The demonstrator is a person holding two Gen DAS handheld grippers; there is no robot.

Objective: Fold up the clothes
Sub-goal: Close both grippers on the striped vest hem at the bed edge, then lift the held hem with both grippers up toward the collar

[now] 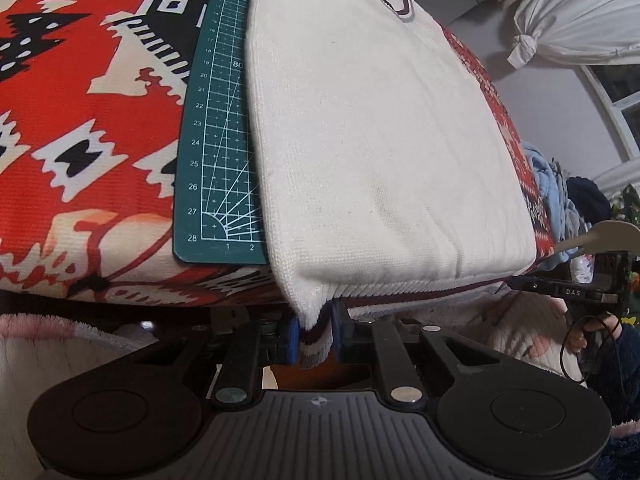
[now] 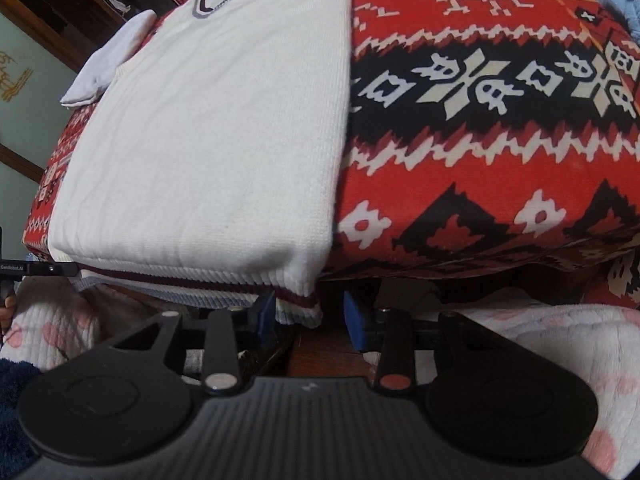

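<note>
A white knit sweater (image 1: 368, 128) with a dark red and grey V-neck and striped hem lies folded lengthwise on the table. Its hem hangs over the near edge. My left gripper (image 1: 315, 334) is shut on the hem's left corner, and the fabric fills the gap between the blue pads (image 1: 292, 338). In the right wrist view the same sweater (image 2: 216, 128) has its right hem corner (image 2: 300, 310) between the spread fingers of my right gripper (image 2: 310, 320). That gripper is open; the cloth is close against the left pad (image 2: 266, 316) and clear of the right one.
A red, black and cream patterned cloth (image 2: 480, 140) covers the table. A green cutting mat (image 1: 220, 140) lies left of the sweater. Blue clothes (image 1: 548, 184) and a hanger (image 1: 612, 232) sit at the right. A white folded cloth (image 2: 112, 60) lies beyond the sweater's left side.
</note>
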